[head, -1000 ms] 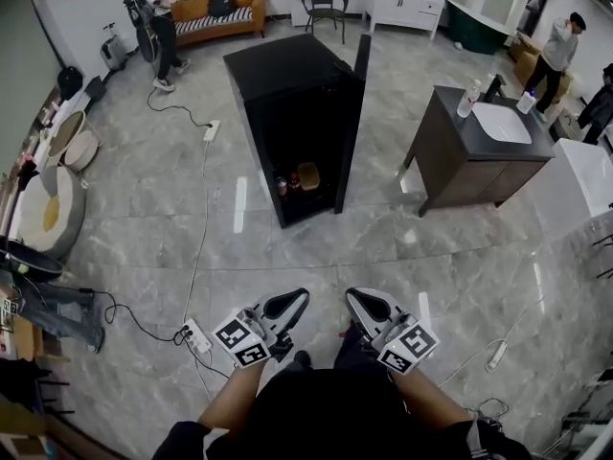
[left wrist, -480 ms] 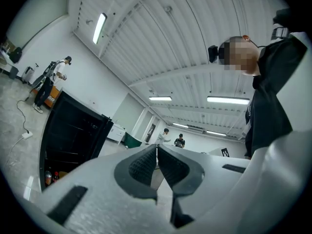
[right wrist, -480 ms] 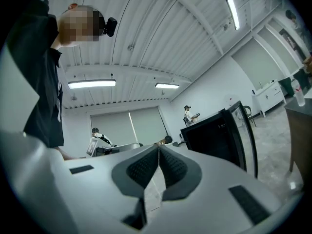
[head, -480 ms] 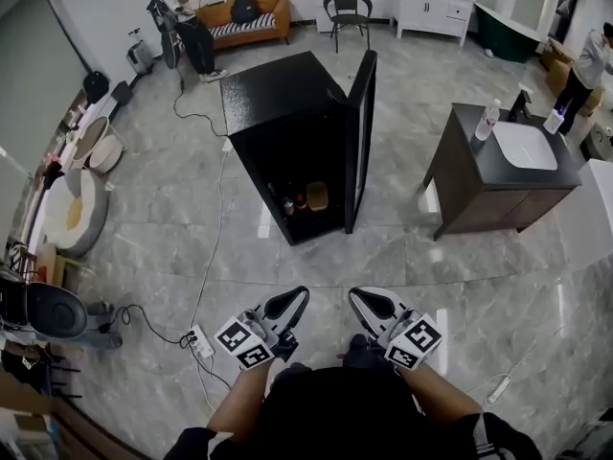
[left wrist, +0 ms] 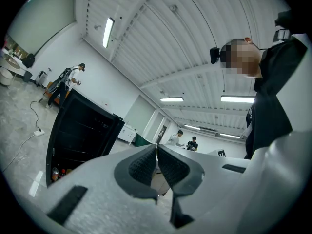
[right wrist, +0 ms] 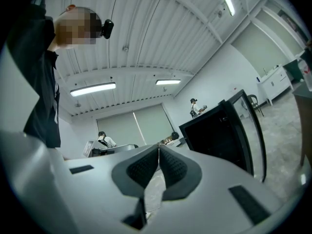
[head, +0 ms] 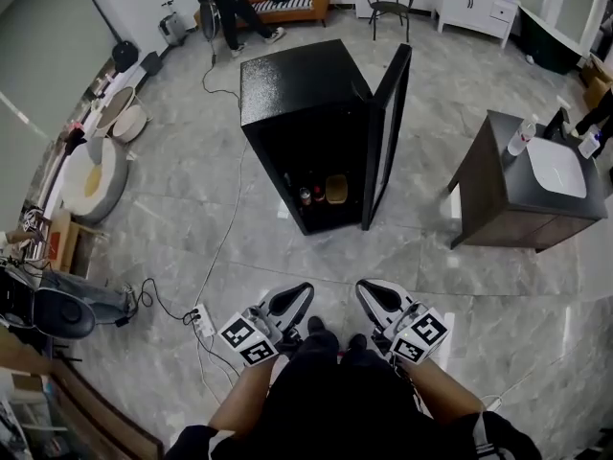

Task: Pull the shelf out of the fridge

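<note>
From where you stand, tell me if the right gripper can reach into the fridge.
Probably not yet: the right gripper, shut, is far from the fridge across the floor. The door stands open, nothing blocks the way.

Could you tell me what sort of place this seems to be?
Probably a large indoor test hall staged with home furnishings: a black fridge standing open mid-floor, a washbasin cabinet and a sofa.

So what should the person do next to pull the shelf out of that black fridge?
Probably step closer to the fridge: its door already stands open, but it sits well across the floor from the left hand-held gripper and the right hand-held gripper, both shut and empty.
</note>
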